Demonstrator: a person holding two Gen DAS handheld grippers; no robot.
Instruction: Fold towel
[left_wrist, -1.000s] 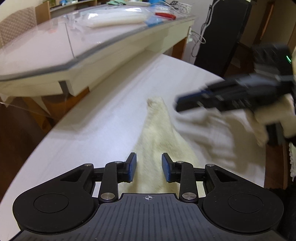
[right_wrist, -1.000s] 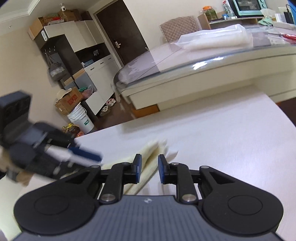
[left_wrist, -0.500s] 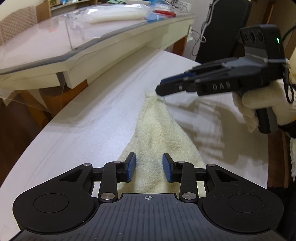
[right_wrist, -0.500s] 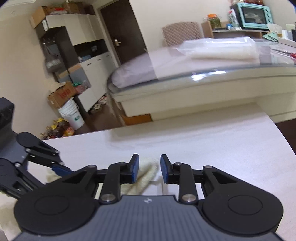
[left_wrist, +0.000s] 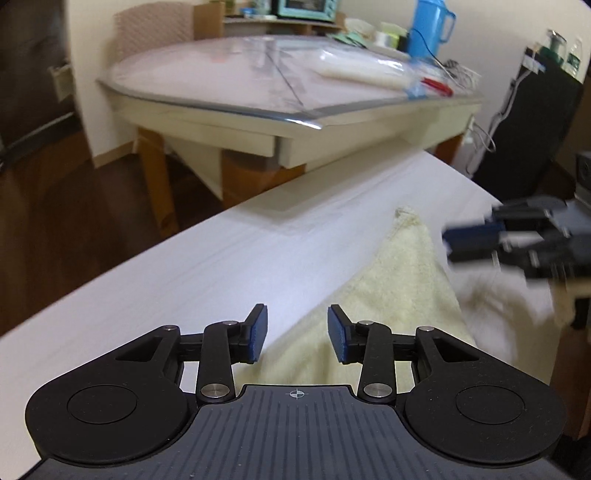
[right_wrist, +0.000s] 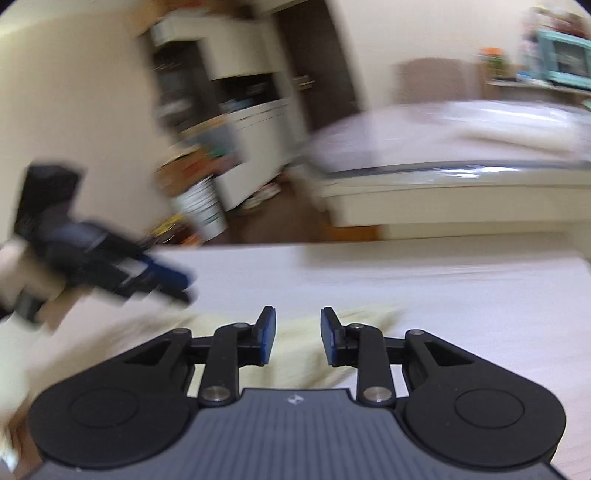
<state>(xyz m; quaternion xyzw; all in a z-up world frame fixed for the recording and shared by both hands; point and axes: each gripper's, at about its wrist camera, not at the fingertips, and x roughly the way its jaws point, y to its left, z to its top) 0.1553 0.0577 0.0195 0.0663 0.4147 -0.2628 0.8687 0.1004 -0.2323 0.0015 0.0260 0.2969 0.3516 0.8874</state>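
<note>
Both grippers are lifting off since a moment ago. Left gripper (left_wrist: 296, 334) is widening, jaws empty; right gripper (right_wrist: 297, 336) is hanging released at three o'clock. Pale yellow towel (left_wrist: 397, 280) is lying on white table (left_wrist: 184, 280) toward one o'clock.

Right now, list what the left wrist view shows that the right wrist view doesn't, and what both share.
Only the left wrist view: a blue jug, a red-handled tool, and the towel's far corner.
Only the right wrist view: white cabinets and a white bucket, both blurred.
Both: the pale yellow towel on the white table, the glass-topped table, the teal oven, and neither gripper holding anything.
</note>
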